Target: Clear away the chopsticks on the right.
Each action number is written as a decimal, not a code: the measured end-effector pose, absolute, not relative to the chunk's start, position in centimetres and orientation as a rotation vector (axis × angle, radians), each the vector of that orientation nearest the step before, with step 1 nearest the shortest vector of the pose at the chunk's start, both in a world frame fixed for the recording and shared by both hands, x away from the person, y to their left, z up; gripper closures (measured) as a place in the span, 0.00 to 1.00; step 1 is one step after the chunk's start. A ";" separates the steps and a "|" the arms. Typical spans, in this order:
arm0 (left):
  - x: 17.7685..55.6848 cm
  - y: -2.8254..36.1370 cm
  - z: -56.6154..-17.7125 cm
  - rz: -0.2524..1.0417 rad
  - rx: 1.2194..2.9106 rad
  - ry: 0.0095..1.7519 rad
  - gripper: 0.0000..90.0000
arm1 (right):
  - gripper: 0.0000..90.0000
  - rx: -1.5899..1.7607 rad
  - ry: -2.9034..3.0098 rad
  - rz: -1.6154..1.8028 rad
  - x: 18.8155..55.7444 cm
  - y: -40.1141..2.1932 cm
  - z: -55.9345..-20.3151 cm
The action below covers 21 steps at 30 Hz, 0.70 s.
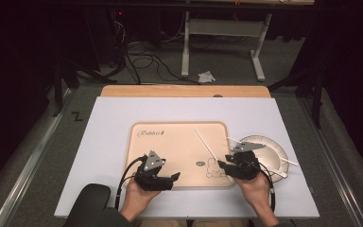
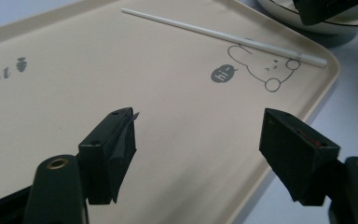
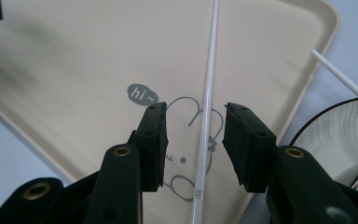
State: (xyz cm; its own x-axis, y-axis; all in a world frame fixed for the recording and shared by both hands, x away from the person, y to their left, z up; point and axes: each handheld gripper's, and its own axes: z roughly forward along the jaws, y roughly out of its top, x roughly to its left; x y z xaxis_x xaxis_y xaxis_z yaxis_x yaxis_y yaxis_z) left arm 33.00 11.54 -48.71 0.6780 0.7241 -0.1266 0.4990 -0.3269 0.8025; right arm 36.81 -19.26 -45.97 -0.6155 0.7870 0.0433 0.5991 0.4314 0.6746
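While both hand-held grippers (image 1: 176, 177) (image 1: 223, 163) gape, thin white chopstick (image 3: 207, 98) lies on smooth beige tray (image 3: 74, 56).

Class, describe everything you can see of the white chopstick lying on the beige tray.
The chopstick is a long, thin, straight white stick, smooth and plastic-looking, thicker at one end and tapering toward the other. It lies flat on the beige tray, slanting across the printed rabbit drawing near the tray's right side, its thick end by the rim. In the right gripper view it runs between the open jaws of the right gripper; the pads do not press on it. Small grey marking near its thick end is too small to read.
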 end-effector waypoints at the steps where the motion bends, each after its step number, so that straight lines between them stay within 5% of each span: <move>1: 33.1 11.5 -48.7 0.313 1.998 0.944 0.31 | 0.67 1.189 2.406 0.979 36.6 -19.3 -45.8; 21: 34.9 10.0 -48.8 0.232 2.050 0.893 0.30 | 0.64 1.225 2.307 1.110 34.4 -22.7 -43.8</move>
